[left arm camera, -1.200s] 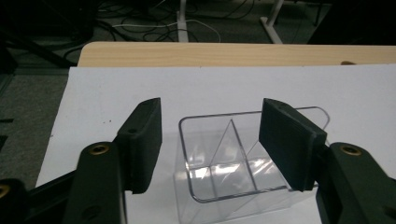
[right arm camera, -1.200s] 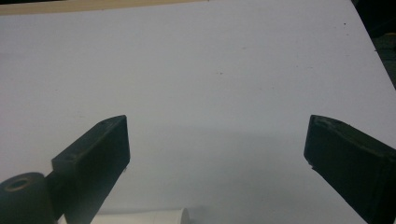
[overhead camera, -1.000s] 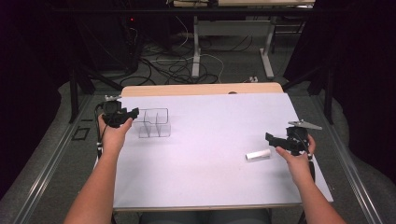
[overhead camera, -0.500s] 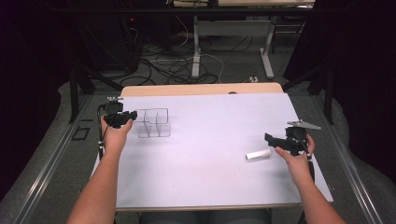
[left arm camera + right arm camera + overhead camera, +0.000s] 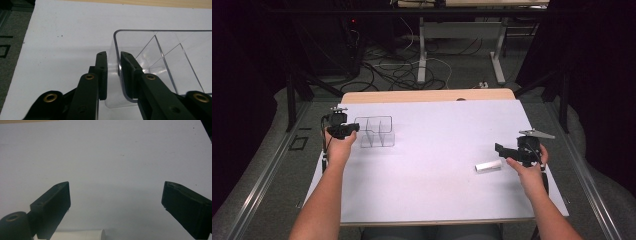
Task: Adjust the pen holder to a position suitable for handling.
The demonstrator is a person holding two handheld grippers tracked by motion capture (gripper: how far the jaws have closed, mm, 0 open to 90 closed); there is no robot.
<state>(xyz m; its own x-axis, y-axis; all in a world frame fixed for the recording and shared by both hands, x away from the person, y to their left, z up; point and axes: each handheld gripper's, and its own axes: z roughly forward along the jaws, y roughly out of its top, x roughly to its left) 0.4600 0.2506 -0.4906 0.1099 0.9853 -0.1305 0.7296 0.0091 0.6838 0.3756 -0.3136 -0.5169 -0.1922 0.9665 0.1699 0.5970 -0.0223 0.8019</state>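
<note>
Big white table (image 5: 432, 170) in the middle, seen from above. Clear plastic box (image 5: 375, 132) with little rooms inside, sitting on the table far over to the left side. Left gripper (image 5: 351, 128) held in the left hand (image 5: 339, 148), right at the left wall of the clear plastic box. Up close in the left gripper view, left gripper (image 5: 113, 72) squeezed nearly together, one jaw outside the wall of the clear plastic box (image 5: 160, 57) and one jaw inside, pinching the wall at its rounded corner. Small white tube (image 5: 488, 166) lying flat on the table, far to the right of the clear plastic box and well apart from it. Right gripper (image 5: 500, 149) held in the right hand (image 5: 528, 167), just beside the small white tube and a bit above it, not touching. In the right gripper view, right gripper (image 5: 115, 202) spread wide with nothing in between, and the end of the small white tube (image 5: 80, 234) peeking out low down by one jaw.
</note>
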